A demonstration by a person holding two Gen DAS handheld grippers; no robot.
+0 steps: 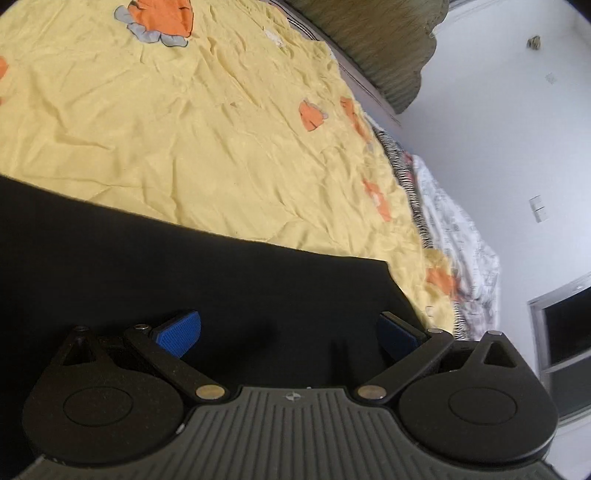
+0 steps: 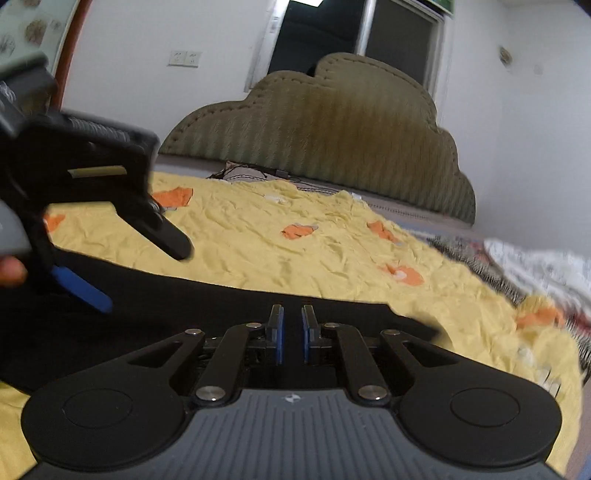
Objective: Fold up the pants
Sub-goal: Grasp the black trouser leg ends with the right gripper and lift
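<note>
Black pants [image 1: 147,277] lie flat on a yellow bedsheet [image 1: 184,129] printed with orange shapes. Just above the dark cloth my left gripper [image 1: 290,321] stands wide open, with nothing pinched between its blue pads [image 1: 177,332]. The right wrist view shows that same left gripper [image 2: 146,280] at the left, tilted over the pants [image 2: 184,306], with a fingertip of the person's hand [image 2: 11,273] behind it. My right gripper [image 2: 293,310] is at the pants' far edge, its jaws drawn nearly together with black cloth filling the narrow gap.
A padded, cloud-shaped olive headboard [image 2: 332,147] stands at the head of the bed. Patterned white and striped bedding [image 1: 454,229] is bunched along the bed's right side. White walls, wall sockets [image 2: 184,58] and a dark doorway [image 2: 314,33] lie beyond.
</note>
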